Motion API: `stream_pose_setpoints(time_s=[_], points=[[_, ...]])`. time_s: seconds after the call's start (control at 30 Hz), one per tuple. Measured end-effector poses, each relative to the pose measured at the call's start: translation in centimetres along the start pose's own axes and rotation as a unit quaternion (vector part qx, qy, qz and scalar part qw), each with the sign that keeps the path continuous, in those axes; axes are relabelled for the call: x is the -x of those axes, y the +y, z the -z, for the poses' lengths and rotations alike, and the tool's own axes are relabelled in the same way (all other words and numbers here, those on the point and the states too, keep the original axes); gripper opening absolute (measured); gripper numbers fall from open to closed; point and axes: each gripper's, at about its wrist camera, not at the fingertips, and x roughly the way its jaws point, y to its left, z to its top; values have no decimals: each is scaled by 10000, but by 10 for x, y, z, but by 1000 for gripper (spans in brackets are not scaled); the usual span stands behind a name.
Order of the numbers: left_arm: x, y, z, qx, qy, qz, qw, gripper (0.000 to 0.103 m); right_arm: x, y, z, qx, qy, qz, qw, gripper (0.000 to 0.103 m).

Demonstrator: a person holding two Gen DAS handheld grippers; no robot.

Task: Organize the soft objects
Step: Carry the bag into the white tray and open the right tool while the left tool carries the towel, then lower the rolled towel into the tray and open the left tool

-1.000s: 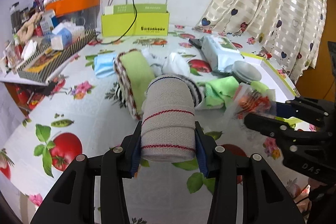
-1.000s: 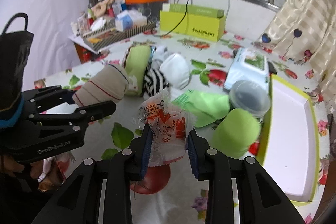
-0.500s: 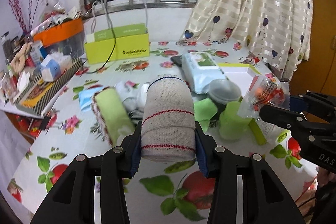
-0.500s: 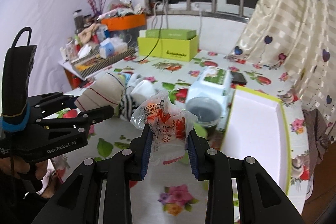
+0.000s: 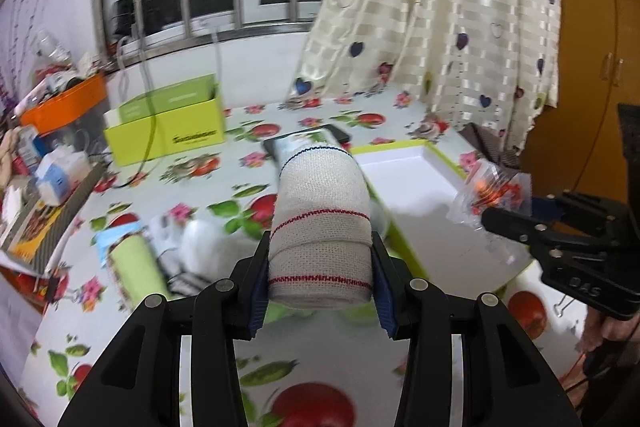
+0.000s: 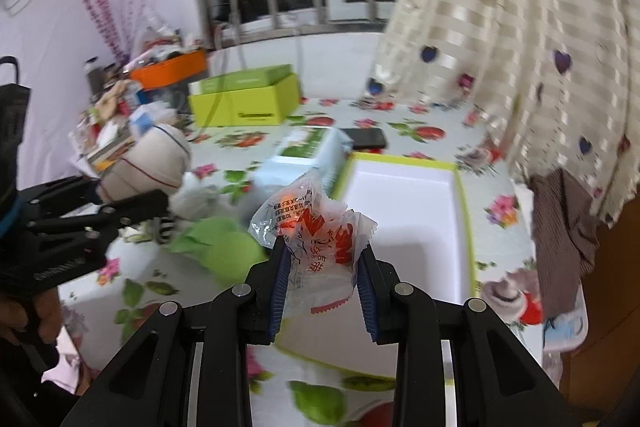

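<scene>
**A:** Left wrist view: what is happening at the tabletop (image 5: 312, 367)?

**B:** The left tongs (image 5: 320, 281) are gripping a beige bandage roll (image 5: 320, 223), red-stitched, its sides pressed between the blue pads and its far end jutting forward above the fruit-print cloth. Beyond it, the white tray with the lime-green rim (image 5: 404, 187) is lying bare. At the right edge, the right tongs (image 5: 506, 215) are carrying a crinkled clear packet with orange print (image 5: 490, 193) over the tray's near side. A pile of soft things, among them a green rolled cloth (image 5: 132, 263), is lying to the left on the tabletop, blurred.

**A:** And from the right wrist?

**B:** The right tongs (image 6: 322, 279) are closed on that packet (image 6: 316, 231), which is sticking up between the pads. The tray (image 6: 408, 211) is sitting directly ahead and just beneath. At the left, the left tongs (image 6: 132, 205) are holding the bandage roll (image 6: 154, 163) over the pile, where a green ball-like bundle (image 6: 234, 253) is resting beside the tray's corner. A wet-wipe pack (image 6: 308, 155) is lying behind the tray.

**A:** Which step does this look like?

**B:** The carry, judging by both loads hanging in the air beside the tray. The next move calls for lowering each piece inside the rim, spaced apart so the tongs are not colliding, and only then releasing.
</scene>
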Motion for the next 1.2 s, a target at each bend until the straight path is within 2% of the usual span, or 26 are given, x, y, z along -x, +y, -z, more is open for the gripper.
stream_pose_setpoints(time_s=[0.2, 0.43, 0.6, 0.63, 0.7, 0.77, 1.03, 1.2], points=[[-17, -27, -14, -135, 60, 308, 9994, 45, -17, -38, 9, -333, 248, 207, 9989, 30], [-44, -50, -22, -256, 270, 565, 9977, 45, -49, -58, 21, -442, 681, 306, 9962, 31], [-66, -63, -22, -328, 477, 702, 9959, 45, -64, -72, 27, -544, 834, 426, 9941, 32], [-70, -65, -21, -337, 513, 736, 9954, 45, -65, -73, 27, -540, 846, 438, 9940, 34], [-79, -69, -20, -355, 619, 781, 9944, 45, -65, -74, 28, -509, 843, 478, 9940, 49], [-89, -74, -19, -374, 729, 837, 9931, 45, -62, -74, 27, -460, 788, 546, 9943, 57], [-109, -90, -13, -481, 986, 1056, 9883, 45, -41, -83, 25, -543, 484, 660, 9952, 59], [-120, -98, -10, -531, 1134, 1091, 9861, 45, -36, -90, 28, -627, 473, 720, 9943, 59]])
